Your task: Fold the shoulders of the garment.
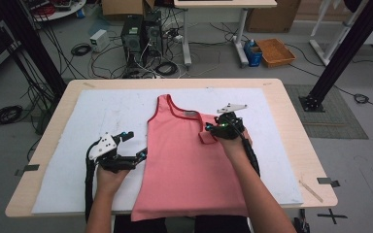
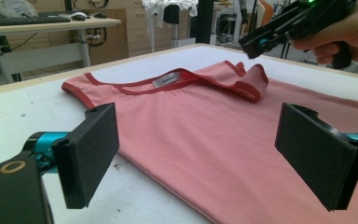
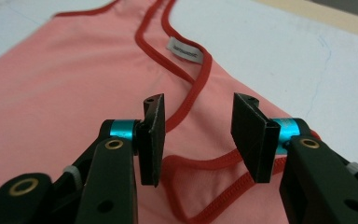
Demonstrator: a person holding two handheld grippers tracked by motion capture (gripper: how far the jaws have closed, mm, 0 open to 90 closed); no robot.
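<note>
A pink tank top (image 1: 184, 165) with red trim lies flat on the white mat (image 1: 102, 111), neck toward the far side. Its right shoulder strap (image 1: 206, 136) is folded back onto the chest. My right gripper (image 1: 212, 128) hovers just over that folded strap (image 3: 205, 186), jaws open with nothing pressed between the pads. The white neck label (image 3: 182, 50) shows beyond them. My left gripper (image 1: 135, 145) rests at the shirt's left side edge, jaws wide open and empty. In the left gripper view the pink cloth (image 2: 205, 126) lies between its pads (image 2: 91, 154), with the right gripper (image 2: 251, 46) above the strap (image 2: 254, 84).
The wooden table (image 1: 281, 97) carries the mat, with bare white margins on both sides of the shirt. On the floor beyond stand computer towers (image 1: 141, 34), loose cables and an orange basket (image 1: 275, 52). A black frame post (image 1: 342, 53) rises at the right.
</note>
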